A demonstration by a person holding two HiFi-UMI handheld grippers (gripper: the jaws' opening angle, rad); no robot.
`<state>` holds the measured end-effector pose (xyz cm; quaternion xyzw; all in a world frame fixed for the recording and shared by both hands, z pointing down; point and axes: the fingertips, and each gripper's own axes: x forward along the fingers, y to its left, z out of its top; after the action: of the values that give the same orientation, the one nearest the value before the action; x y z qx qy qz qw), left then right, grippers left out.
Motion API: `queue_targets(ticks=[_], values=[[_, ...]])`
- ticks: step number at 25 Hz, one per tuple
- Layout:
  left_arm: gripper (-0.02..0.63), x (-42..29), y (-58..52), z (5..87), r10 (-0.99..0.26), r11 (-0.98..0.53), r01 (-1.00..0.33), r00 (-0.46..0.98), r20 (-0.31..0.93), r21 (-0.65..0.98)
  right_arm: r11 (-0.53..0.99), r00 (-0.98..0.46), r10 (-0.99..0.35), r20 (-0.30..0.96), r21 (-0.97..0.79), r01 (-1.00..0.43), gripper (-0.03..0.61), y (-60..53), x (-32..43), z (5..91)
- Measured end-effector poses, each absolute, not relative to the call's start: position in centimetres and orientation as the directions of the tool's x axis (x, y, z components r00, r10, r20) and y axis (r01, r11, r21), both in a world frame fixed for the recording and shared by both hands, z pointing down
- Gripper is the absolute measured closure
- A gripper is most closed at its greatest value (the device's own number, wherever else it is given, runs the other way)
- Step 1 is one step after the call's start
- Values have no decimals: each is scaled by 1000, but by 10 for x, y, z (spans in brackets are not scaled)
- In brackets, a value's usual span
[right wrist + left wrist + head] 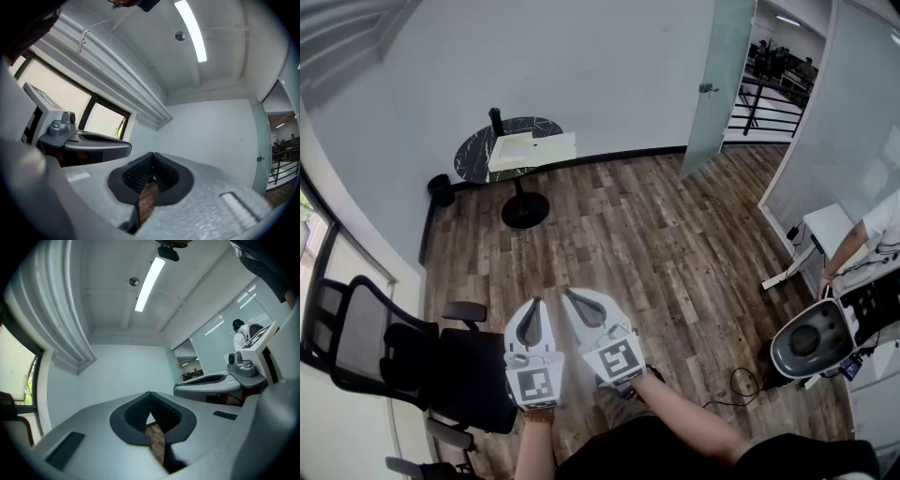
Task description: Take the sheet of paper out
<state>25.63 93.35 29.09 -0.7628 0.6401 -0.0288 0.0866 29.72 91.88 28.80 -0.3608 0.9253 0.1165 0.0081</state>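
Close in to the body, the left hand-held gripper and the right hand-held gripper sit side by side, each with its jaws pressed together on nothing, only wood floor showing through the gap behind the tips. Well apart from them across that floor, the pale sheet of paper lies on the small round black counter by the far wall, with an office chair off to the left. This looks like the approach step, nothing grasped yet: the next move calls for reaching the counter, parting one pair of jaws and coming in low at a free edge of the paper.
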Motion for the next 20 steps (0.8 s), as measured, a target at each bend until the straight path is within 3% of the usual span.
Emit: queue_targets(ticks=[6, 15, 20], values=[[615, 246, 814, 299, -977, -176, -963, 196, -84, -204, 771, -802, -595, -51, 247, -587, 581, 809, 275, 304], [615, 232, 683, 306, -978, -174, -953, 196, -67, -246, 780, -796, -605, -27, 180, -599, 580, 676, 268, 318], [615, 222, 645, 302, -985, -157, -970, 168, -46, -184, 780, -790, -613, -7, 148, -607, 581, 631, 262, 324]])
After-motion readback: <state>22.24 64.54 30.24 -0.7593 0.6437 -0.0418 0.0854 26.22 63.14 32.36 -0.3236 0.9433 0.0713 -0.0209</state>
